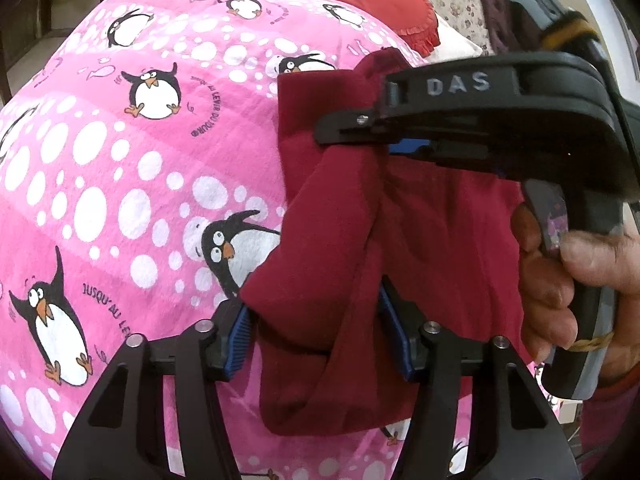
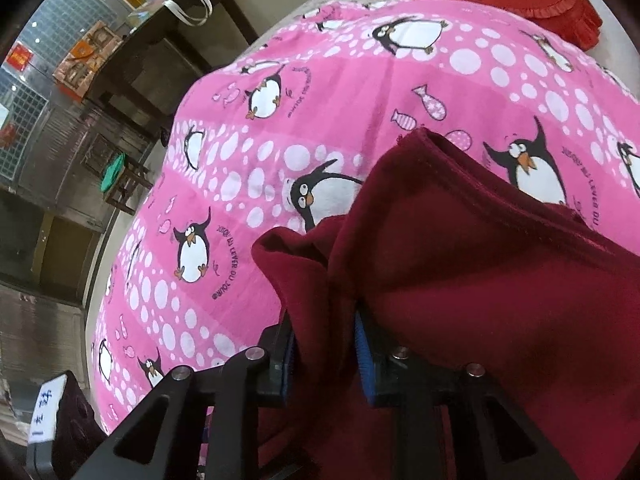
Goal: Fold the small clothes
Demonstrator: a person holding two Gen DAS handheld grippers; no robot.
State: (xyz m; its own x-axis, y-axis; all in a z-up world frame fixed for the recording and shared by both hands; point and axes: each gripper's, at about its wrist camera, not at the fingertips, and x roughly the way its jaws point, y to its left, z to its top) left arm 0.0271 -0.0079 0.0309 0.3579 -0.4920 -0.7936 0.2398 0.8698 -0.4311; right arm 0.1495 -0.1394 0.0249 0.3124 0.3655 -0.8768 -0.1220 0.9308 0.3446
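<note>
Pink penguin blanket (image 1: 120, 184), both hand-held grippers (image 1: 316, 336) (image 2: 326, 356) lifting maroon garment (image 1: 420, 240).

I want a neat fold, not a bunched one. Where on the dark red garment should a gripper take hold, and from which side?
Grip the dark red fabric garment at its stitched hem edge, probably coming from the open side over the pink penguin blanket. That edge lies flat and thin, while fabric between the right gripper and left gripper bunches thickly.

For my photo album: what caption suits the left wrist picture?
Two claws lift a maroon garment above a pink penguin blanket.
</note>
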